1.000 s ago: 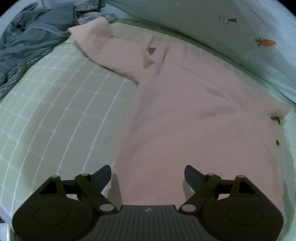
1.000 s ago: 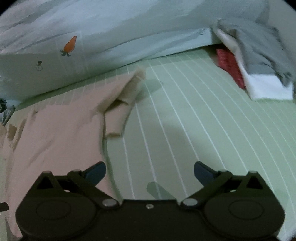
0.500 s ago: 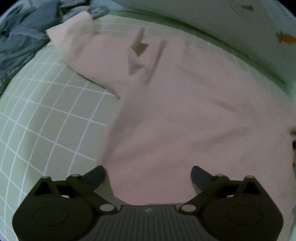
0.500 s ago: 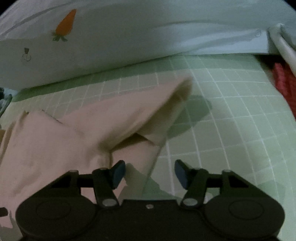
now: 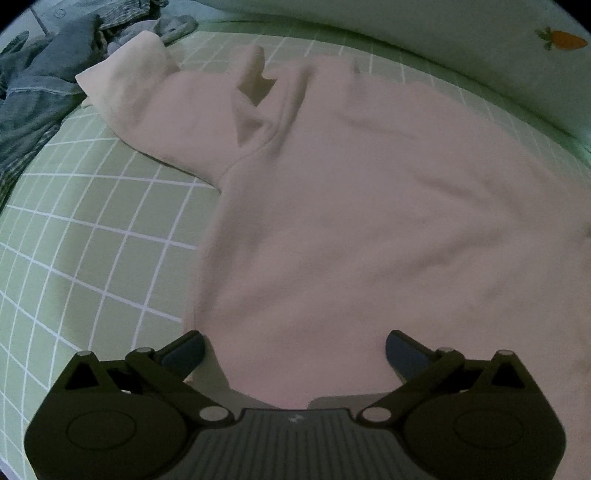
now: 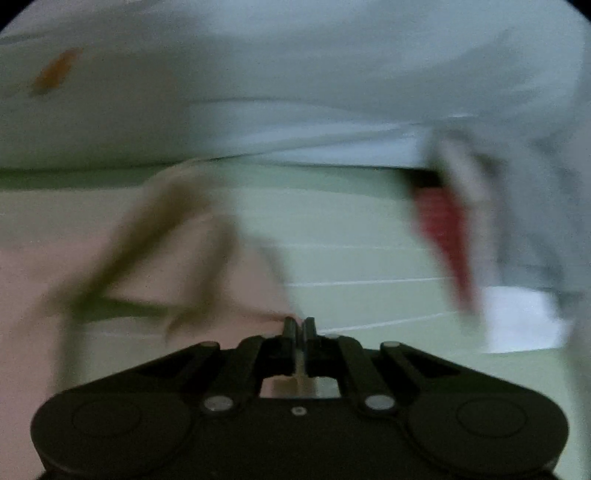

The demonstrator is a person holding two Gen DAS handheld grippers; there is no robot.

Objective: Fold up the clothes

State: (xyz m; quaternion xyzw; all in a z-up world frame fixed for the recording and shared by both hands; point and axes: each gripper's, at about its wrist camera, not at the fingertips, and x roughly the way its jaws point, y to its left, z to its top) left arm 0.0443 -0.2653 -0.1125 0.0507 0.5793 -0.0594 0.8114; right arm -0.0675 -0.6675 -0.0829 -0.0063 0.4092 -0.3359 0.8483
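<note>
Left gripper (image 5: 294,349) open over pink garment (image 5: 351,206), green bedsheet (image 5: 92,221).

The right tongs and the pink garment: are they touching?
Touching. In the right wrist view, the right tongs are shut with an edge of the pink garment running into their tips, though the picture is blurred.

Shirt (image 5: 369,206) on bed (image 5: 92,236), apparently flat.

No legible text, label, brand or number in either view. The only markings are an orange carrot print (image 5: 563,38) on the pale bedding (image 5: 443,33) and a small unreadable emblem (image 5: 294,419) on the left gripper's body.
</note>
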